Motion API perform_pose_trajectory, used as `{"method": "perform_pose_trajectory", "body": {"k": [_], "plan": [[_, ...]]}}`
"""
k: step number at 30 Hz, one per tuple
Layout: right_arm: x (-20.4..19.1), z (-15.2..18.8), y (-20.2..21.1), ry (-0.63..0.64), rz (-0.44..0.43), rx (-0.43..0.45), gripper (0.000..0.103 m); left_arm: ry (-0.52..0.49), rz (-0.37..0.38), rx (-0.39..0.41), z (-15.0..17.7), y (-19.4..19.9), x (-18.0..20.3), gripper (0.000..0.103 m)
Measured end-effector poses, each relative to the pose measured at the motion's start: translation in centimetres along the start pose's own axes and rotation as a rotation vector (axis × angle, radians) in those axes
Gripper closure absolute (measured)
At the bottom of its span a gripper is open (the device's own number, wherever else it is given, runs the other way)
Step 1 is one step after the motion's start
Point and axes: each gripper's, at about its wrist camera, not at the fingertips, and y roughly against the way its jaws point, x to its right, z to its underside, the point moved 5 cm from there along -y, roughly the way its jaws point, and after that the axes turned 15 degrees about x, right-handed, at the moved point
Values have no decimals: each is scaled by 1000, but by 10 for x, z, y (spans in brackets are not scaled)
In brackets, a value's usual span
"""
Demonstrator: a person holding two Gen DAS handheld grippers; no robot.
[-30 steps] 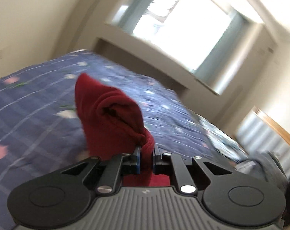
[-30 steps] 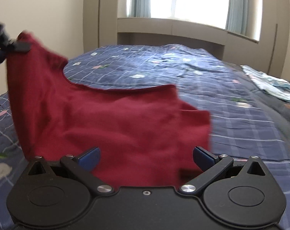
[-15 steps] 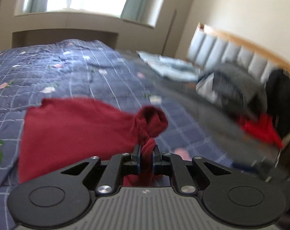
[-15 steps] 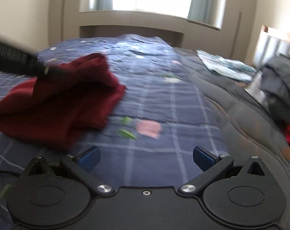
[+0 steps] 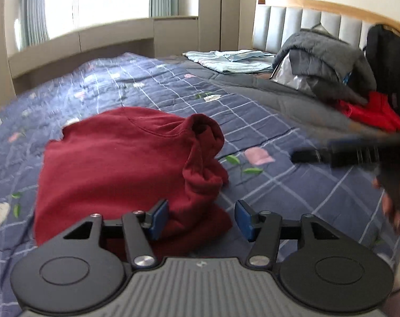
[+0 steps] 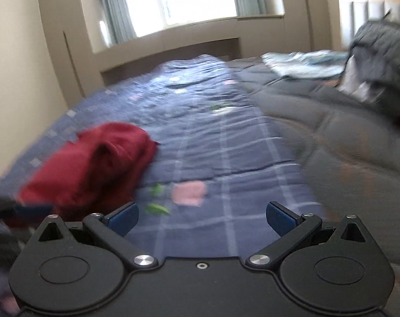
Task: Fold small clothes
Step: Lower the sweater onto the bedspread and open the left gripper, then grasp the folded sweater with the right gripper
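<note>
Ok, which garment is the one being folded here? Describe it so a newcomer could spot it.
Start at the blue checked quilt covering the bed. The dark red top lies bunched on it, just ahead of the open left gripper. Unlike the brighter red cloth under the grey jacket by the headboard, it lies alone.

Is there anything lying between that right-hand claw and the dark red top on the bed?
Nothing visible does. In the right wrist view, the right gripper hangs open over bare quilt, and the red garment lies ahead to its left with only quilt between. The left gripper is open right at the garment's near edge.
</note>
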Motion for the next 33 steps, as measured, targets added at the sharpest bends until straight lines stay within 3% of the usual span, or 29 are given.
{"method": "perform_pose_trajectory", "body": {"k": [3,6,8,10,13,14,15,20,23,25,28,29,30,33], "plan": [[-8,-9,-19,-121,-92,-27,2,-64,-31,18,3,0,7,45],[-23,-19,-37,-197,-185,-48,9,-92,-41,23,3,-1,8,65],[-34,-24,-50,-230,-233,-67,16,-94,-38,20,3,-2,6,89],[-45,-26,-63,-260,-265,-87,23,-113,-40,12,3,-3,3,97],[-59,-26,-73,-268,-285,-105,51,-155,-19,25,0,4,2,100],[-63,-26,-73,-261,-283,-104,73,-190,-16,32,-1,8,5,100],[-65,-25,-71,-249,-271,-99,85,-228,-11,39,-2,13,7,100],[-63,-11,-57,-189,-243,-91,90,-274,18,0,13,14,10,100],[-61,1,-54,-162,-229,-107,90,-254,38,-24,19,12,10,99],[-59,2,-53,-154,-228,-107,81,-218,53,-18,17,13,6,94],[-53,-5,-46,-157,-246,-83,58,-51,109,-20,11,22,-9,65],[-50,-8,-43,-157,-250,-69,49,11,124,-15,9,26,-14,44],[-48,-12,-41,-158,-252,-56,40,75,136,1,6,32,-20,31],[-39,-25,-40,-176,-263,-29,18,173,119,47,-1,48,-37,16]]}}
